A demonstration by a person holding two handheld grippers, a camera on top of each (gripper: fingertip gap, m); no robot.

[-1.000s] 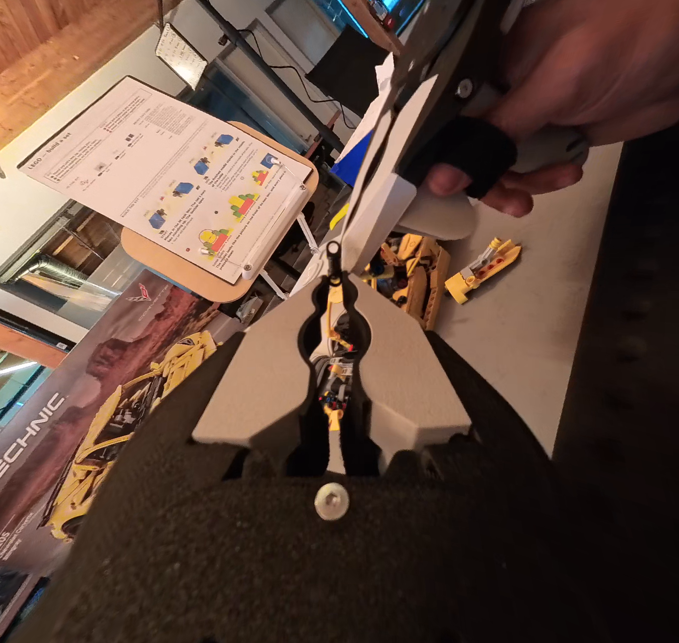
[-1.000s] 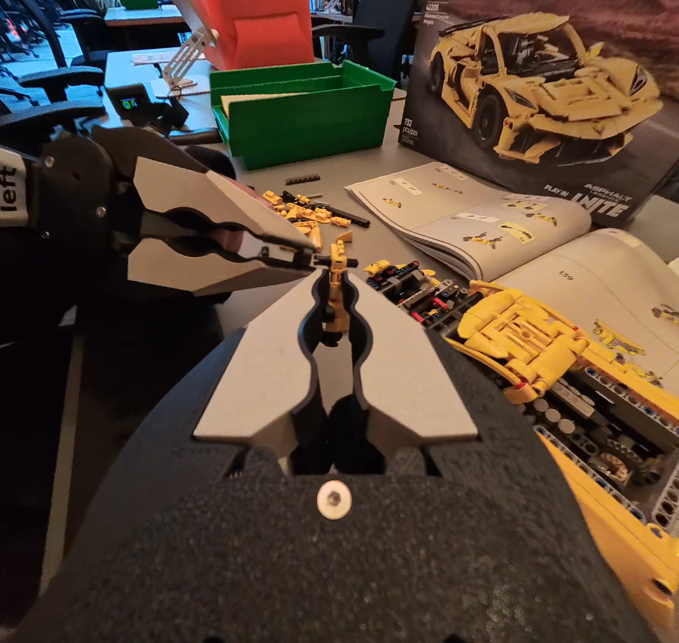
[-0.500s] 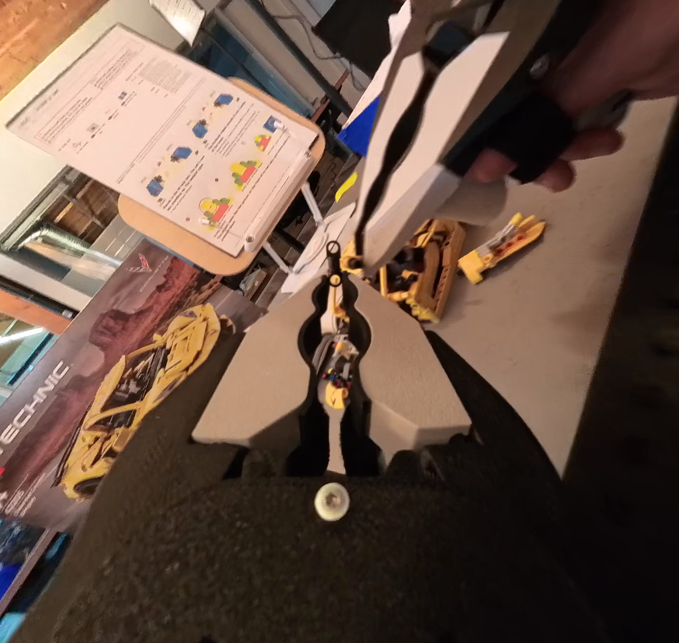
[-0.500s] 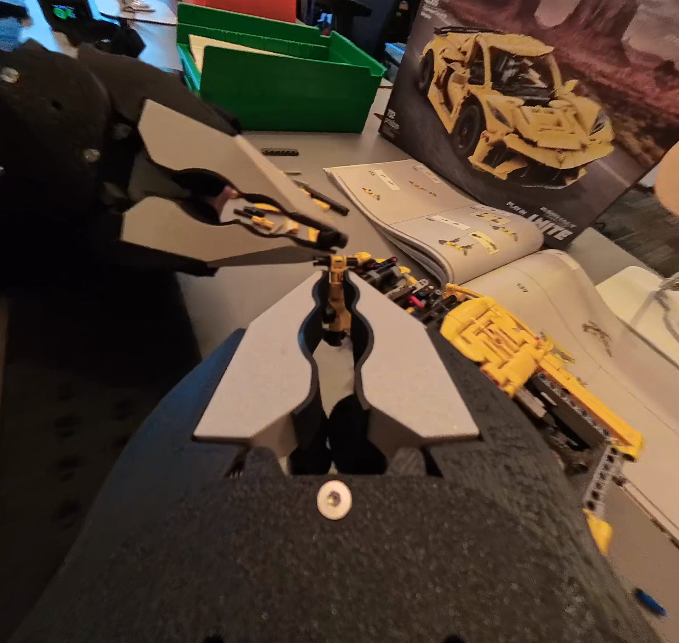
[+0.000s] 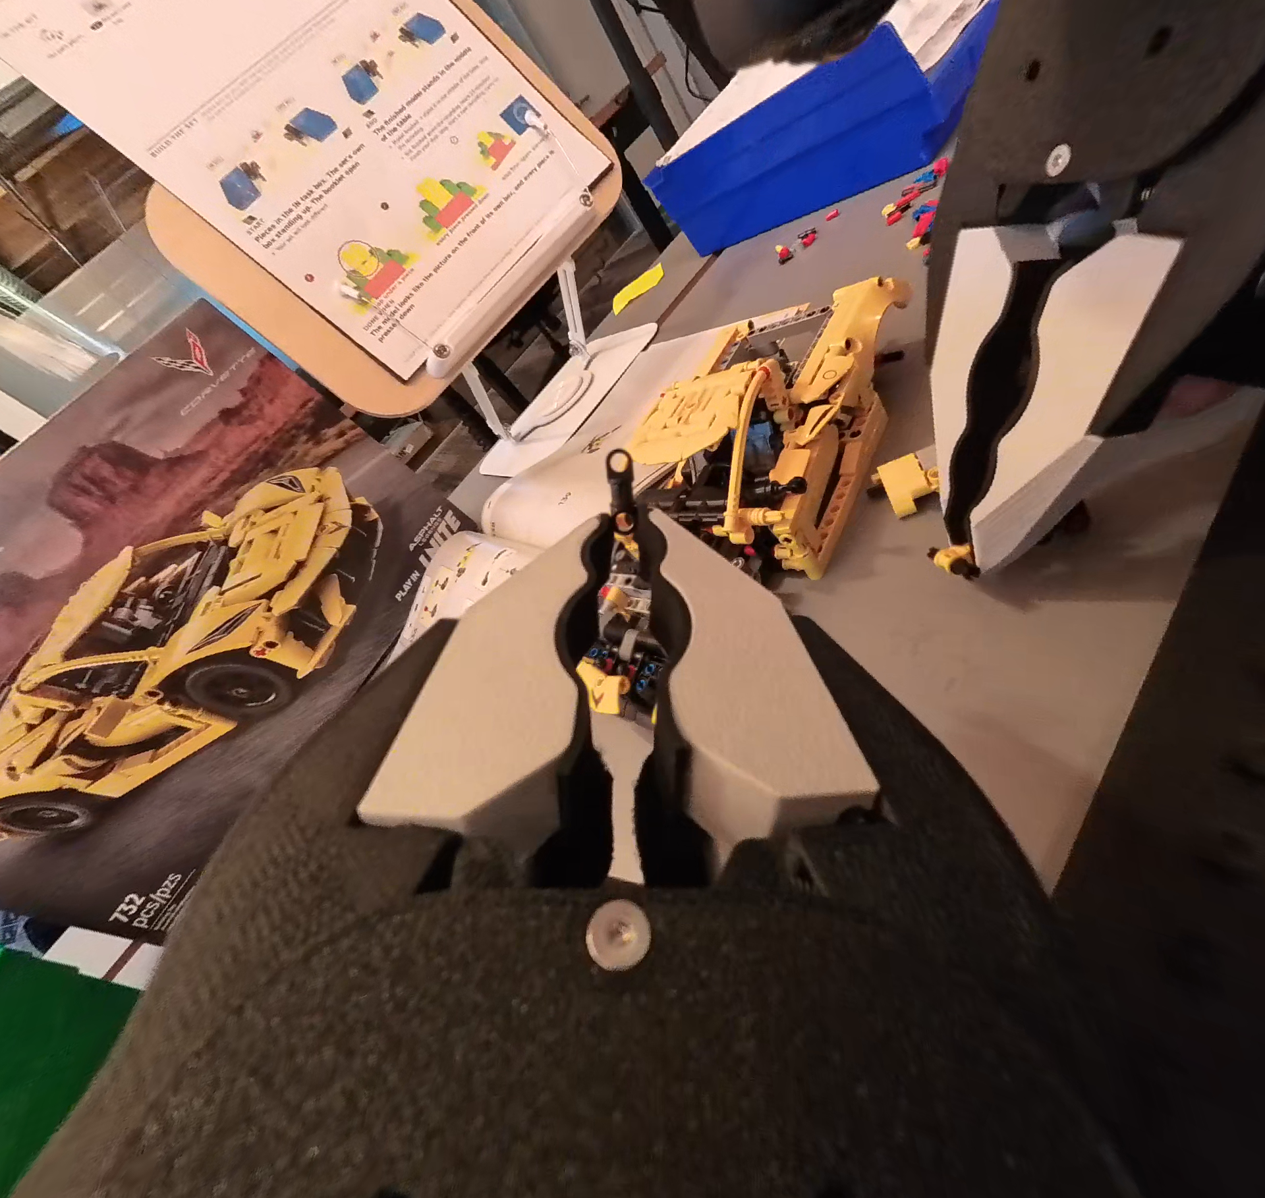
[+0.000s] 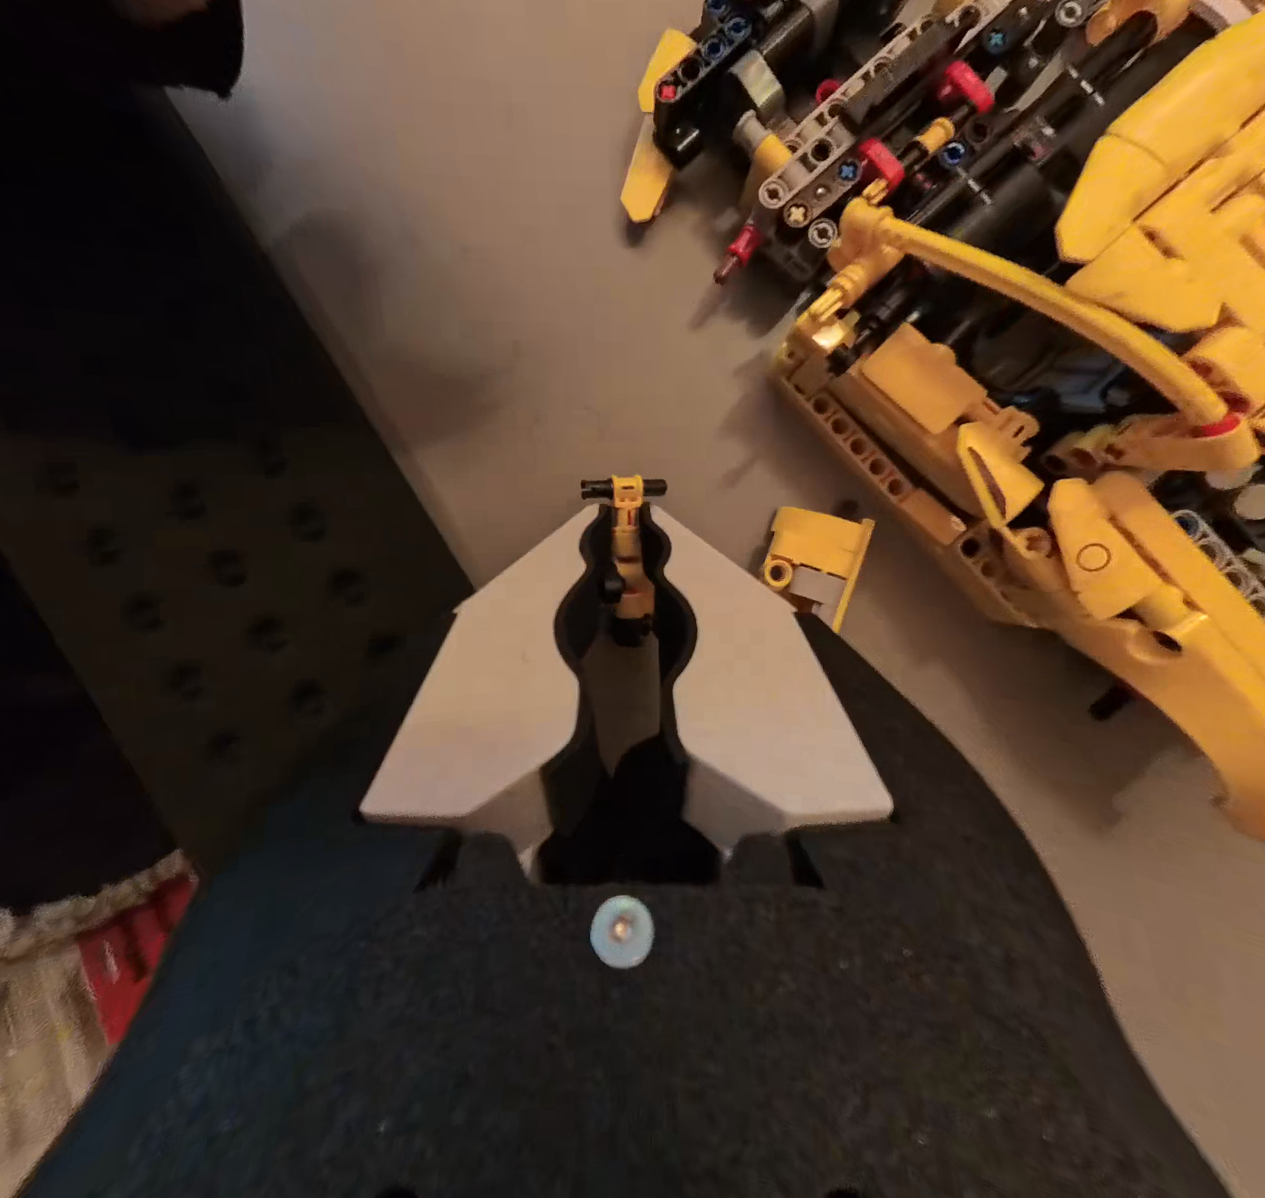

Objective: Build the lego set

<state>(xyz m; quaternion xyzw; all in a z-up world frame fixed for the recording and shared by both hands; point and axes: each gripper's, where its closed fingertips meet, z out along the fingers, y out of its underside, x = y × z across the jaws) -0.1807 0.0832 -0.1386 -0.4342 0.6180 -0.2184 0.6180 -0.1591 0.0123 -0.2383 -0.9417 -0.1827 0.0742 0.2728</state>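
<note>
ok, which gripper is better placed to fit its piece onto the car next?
Right, probably. The right gripper holds its yellow piece low beside the car; the left gripper with its black link points elsewhere.

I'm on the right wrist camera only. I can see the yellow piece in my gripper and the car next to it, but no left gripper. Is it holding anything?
Observer: Yes. The left gripper is shut on a thin black link, whose ring end pokes past the tips.
Operator: Are the two grippers close together?
Observer: No, they are apart. In the left wrist view the right gripper, shut on the yellow piece, points down toward the table, to the right of the car model.
Operator: Any spare parts beyond the car?
Observer: Small red and blue pieces lie scattered in front of a blue bin.
</note>
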